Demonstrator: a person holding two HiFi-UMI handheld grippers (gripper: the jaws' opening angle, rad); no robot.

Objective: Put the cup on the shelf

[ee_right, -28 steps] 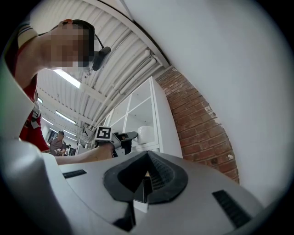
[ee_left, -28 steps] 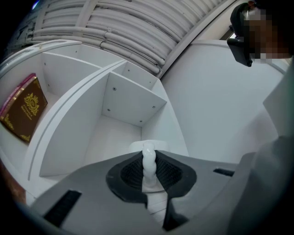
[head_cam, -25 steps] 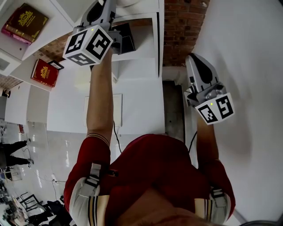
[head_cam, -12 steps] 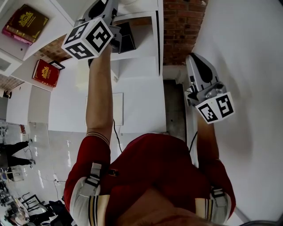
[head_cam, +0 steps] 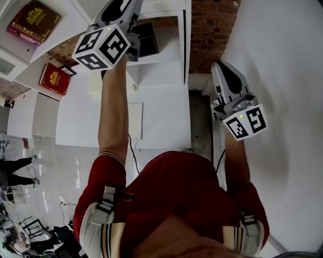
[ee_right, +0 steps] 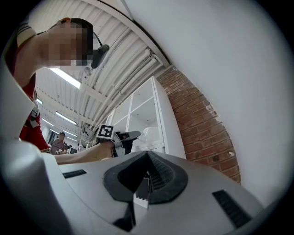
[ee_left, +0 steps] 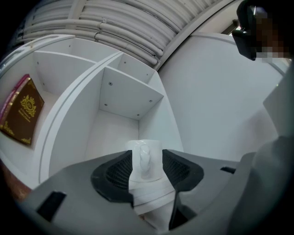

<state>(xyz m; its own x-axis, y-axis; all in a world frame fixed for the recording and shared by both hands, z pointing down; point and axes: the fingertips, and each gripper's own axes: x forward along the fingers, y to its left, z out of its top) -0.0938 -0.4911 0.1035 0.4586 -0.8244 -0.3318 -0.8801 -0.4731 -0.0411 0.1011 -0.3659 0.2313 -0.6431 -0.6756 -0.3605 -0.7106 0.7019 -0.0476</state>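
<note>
A white cup point(ee_left: 146, 158) stands upright in a white shelf compartment point(ee_left: 119, 98), its handle facing me. My left gripper point(ee_left: 146, 167) is raised to that compartment, and its jaws are opening, one on each side of the cup with the pads coming off its sides. In the head view the left gripper point(head_cam: 132, 10) reaches into the shelf point(head_cam: 161, 55) at the top of the frame, where the cup is hidden. The right gripper view shows the cup point(ee_right: 150, 133) just past the left jaws. My right gripper point(head_cam: 222, 70) hangs lower by the wall, shut and empty point(ee_right: 146, 176).
Two dark red books point(head_cam: 33, 20) point(head_cam: 54, 79) lie in shelf compartments to the left; one point(ee_left: 18, 110) shows in the left gripper view. A brick wall strip point(head_cam: 209, 30) runs beside the shelf's right side. A plain white wall fills the right.
The shelf and books have slid slightly in the head view as the left arm stays raised. The right gripper has not moved.
</note>
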